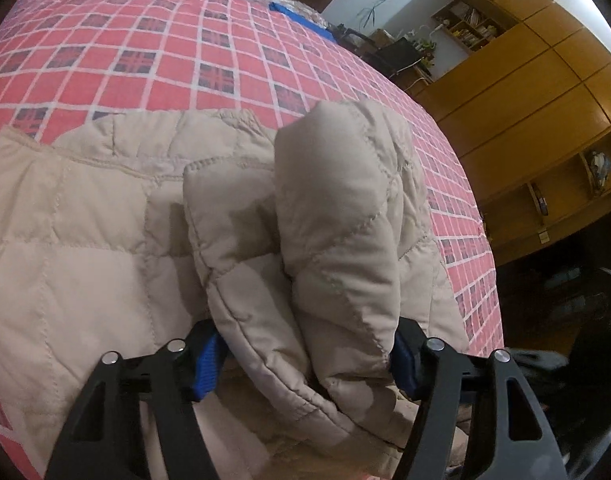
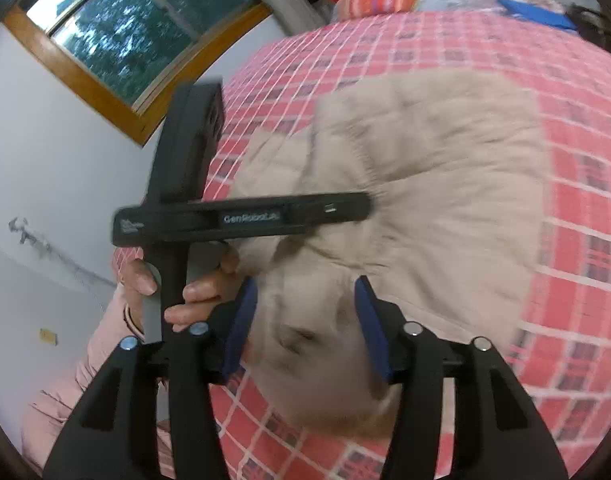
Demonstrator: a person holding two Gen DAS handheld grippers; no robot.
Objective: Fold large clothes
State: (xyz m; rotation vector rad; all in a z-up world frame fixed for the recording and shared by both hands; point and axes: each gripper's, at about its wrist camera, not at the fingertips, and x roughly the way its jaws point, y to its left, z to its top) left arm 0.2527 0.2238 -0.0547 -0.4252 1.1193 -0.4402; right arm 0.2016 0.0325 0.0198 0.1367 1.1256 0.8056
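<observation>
Coat: a beige quilted coat (image 1: 85, 248) lay spread on the bed (image 1: 153, 64), covering the near part of the red checked cover
Left gripper: the left gripper (image 1: 309, 364) had its blue-padded fingers (image 1: 209, 364) clamped on a thick bunched fold of the coat, which stood up between them above the flat part
Right gripper: the right gripper (image 2: 305, 324) had its fingers (image 2: 241, 324) apart, one on each side of a lump of coat fabric; the blur hid whether the pads pressed it
Hand: a hand (image 2: 193, 284) in a pink sleeve held the black handle of the other gripper, just left of the right gripper
Room: wooden cupboards (image 1: 525, 92) stood beyond the bed, a window (image 2: 137, 20) on the other side
</observation>
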